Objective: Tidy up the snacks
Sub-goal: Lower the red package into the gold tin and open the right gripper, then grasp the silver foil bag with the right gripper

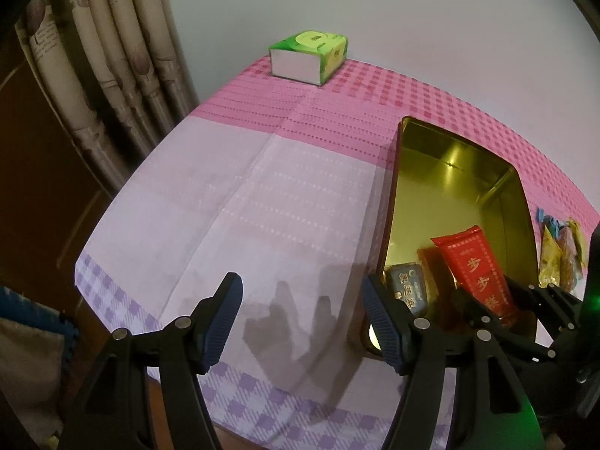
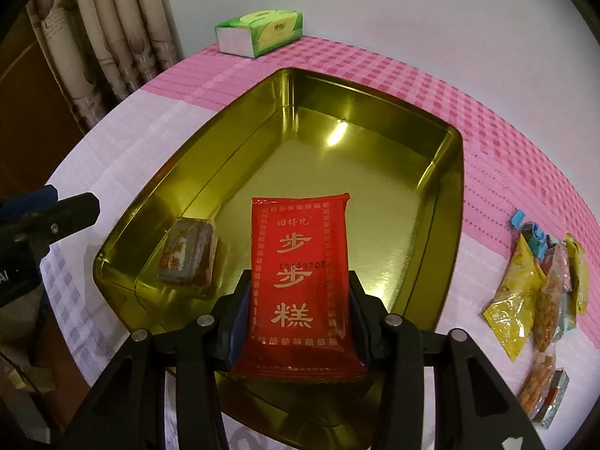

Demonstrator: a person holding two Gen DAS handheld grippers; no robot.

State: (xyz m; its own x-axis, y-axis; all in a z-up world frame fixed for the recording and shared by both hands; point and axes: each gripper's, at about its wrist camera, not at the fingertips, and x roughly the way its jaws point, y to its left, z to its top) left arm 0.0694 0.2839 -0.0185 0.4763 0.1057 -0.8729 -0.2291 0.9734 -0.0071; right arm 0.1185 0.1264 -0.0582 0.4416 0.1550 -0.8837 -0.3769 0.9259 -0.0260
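Note:
My right gripper (image 2: pixel 300 296) is shut on a red snack packet (image 2: pixel 300 273) with gold characters and holds it over the near end of a gold tin (image 2: pixel 455 172). A small grey-blue wrapped snack (image 2: pixel 189 253) lies in the tin's near left corner. My left gripper (image 1: pixel 302 300) is open and empty above the tablecloth, just left of the tin (image 1: pixel 386 225). The left wrist view also shows the red packet (image 1: pixel 476 273) and the grey-blue snack (image 1: pixel 407 287). A pile of loose snack packets (image 2: pixel 540 292) lies on the cloth right of the tin.
A green tissue pack (image 1: pixel 307 56) stands at the table's far edge, also in the right wrist view (image 2: pixel 258 32). Curtains (image 1: pixel 112 75) hang at the left. The table is covered by a pink and lilac checked cloth (image 1: pixel 243 187).

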